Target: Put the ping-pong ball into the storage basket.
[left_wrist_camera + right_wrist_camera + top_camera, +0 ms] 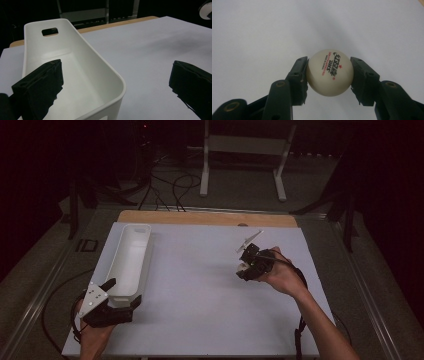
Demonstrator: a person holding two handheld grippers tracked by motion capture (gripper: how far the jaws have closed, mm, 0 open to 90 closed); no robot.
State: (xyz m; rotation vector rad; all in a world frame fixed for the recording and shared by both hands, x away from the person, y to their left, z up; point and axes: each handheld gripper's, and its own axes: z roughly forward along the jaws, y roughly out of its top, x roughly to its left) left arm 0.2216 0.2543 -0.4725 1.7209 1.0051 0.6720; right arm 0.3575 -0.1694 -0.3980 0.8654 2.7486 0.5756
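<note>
1. While clamped from both sides on a white ping-pong ball (pixel 329 75), the right gripper (pixel 248 265) sits well right of the white bin (pixel 131 257), above the white table (pixel 200 285).
2. Ball is pinched between both pads, red and black print facing the camera.
3. Left gripper (pixel 122 292) has jaws apart, straddling the bin's near end, one jaw inside and one outside.

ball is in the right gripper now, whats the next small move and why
Probably carry the ball left across the table toward the white bin. The right gripper is shut on it, one jaw on each side, while the bin sits apart at the table's left edge, with the open left gripper at its near end.
</note>
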